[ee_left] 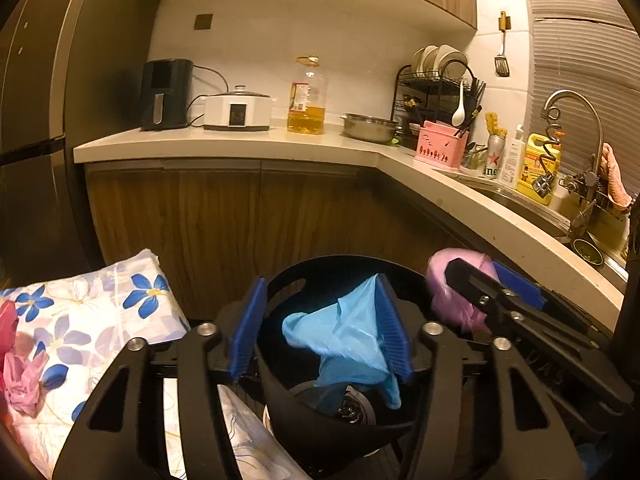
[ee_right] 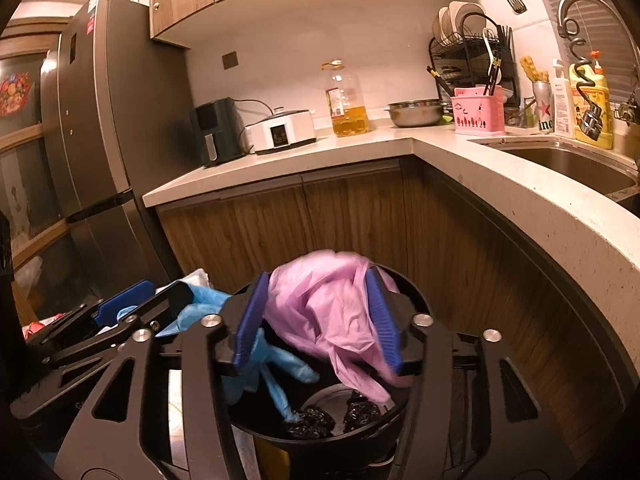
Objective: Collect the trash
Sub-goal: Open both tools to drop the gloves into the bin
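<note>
Both grippers are releasing crumpled bags over the black bin.

The left gripper (ee_left: 322, 336) is standing with its jaws apart, the blue plastic bag (ee_left: 344, 344) hanging between them and brushing the right-hand pad, its long axis running downward into the black bin (ee_left: 280, 404) directly below. Further right, the right gripper (ee_right: 318, 320) is likewise standing with jaws apart around the pink plastic bag (ee_right: 328, 312), which is drooping over the same bin, so each hand is nearest its own bag. Both bags are looking thin, wrinkled and blurred, probably sliding free, though this cannot be confirmed. Dark crumpled trash (ee_right: 320, 420) is lying on the bin floor.
</note>
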